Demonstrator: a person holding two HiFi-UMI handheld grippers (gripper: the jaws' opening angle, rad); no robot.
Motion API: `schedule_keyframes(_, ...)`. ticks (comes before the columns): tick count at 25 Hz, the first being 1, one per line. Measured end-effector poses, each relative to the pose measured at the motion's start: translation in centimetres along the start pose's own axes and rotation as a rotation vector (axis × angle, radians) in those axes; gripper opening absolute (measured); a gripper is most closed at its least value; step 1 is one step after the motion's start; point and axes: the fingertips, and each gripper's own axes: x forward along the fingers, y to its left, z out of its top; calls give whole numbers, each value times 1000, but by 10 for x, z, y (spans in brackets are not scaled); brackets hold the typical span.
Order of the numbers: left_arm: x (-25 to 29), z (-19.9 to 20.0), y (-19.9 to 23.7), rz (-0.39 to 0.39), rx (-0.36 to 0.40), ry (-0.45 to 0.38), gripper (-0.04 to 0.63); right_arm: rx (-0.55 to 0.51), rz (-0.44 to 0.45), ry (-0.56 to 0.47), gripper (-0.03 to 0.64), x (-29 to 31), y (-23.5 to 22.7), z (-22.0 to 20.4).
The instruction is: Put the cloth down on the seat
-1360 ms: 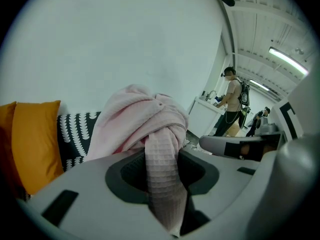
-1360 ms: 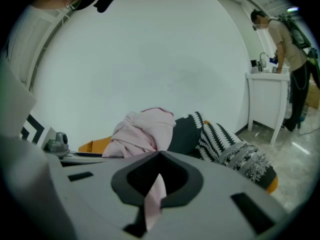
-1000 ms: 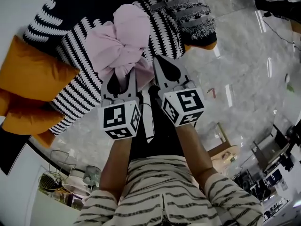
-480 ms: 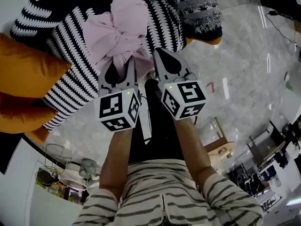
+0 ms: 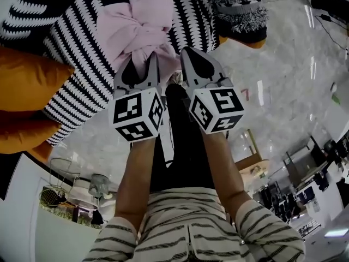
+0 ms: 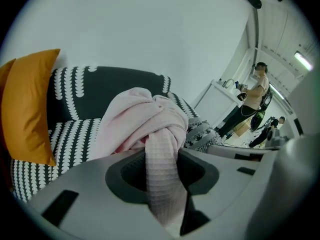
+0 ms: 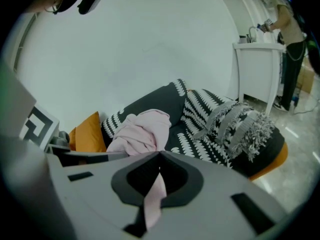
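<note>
A pale pink cloth [image 5: 139, 23] lies bunched on the black-and-white patterned seat [image 5: 76, 64] of a sofa. My left gripper [image 5: 139, 64] is shut on a twisted strip of the pink cloth [image 6: 162, 179], which runs between its jaws. My right gripper [image 5: 192, 61], just to the right, is shut on a thin corner of the pink cloth [image 7: 155, 199]. In the right gripper view the cloth's bulk [image 7: 142, 131] rests on the seat [image 7: 200, 144] beyond the jaws.
An orange cushion [image 5: 30, 100] lies at the left of the sofa. A fringed black-and-white cushion [image 5: 240, 10] sits at the seat's right end. Glossy marble floor [image 5: 283, 81] spreads to the right. A person [image 6: 252, 96] stands at a white counter far off.
Both grippers have stayed shut on the cloth and close together. The sofa and cloth have slid up and slightly left in the head view.
</note>
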Motion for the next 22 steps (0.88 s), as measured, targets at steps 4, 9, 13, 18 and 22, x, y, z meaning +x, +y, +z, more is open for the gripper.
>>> schedule_keyframes(4,-1,3,5,-3,-6,9,155,15,-10,2,12,-1,7,1)
schedule_keyframes(9,27,0,3,5,-16,28,153,31,-15,14,12,11,-11,-2)
schedule_keyframes(13,37,-6,0,9,-25,44,153,34,-21,16,12,10,-19,-4)
schedule_keyframes(18,53,-7,0,23,-38,59,153,56,-52,29,12,19,-39,-3)
schedule_keyframes(22,58,-1,3,22,-47,64,153,78,-63,30,12,21,-43,1)
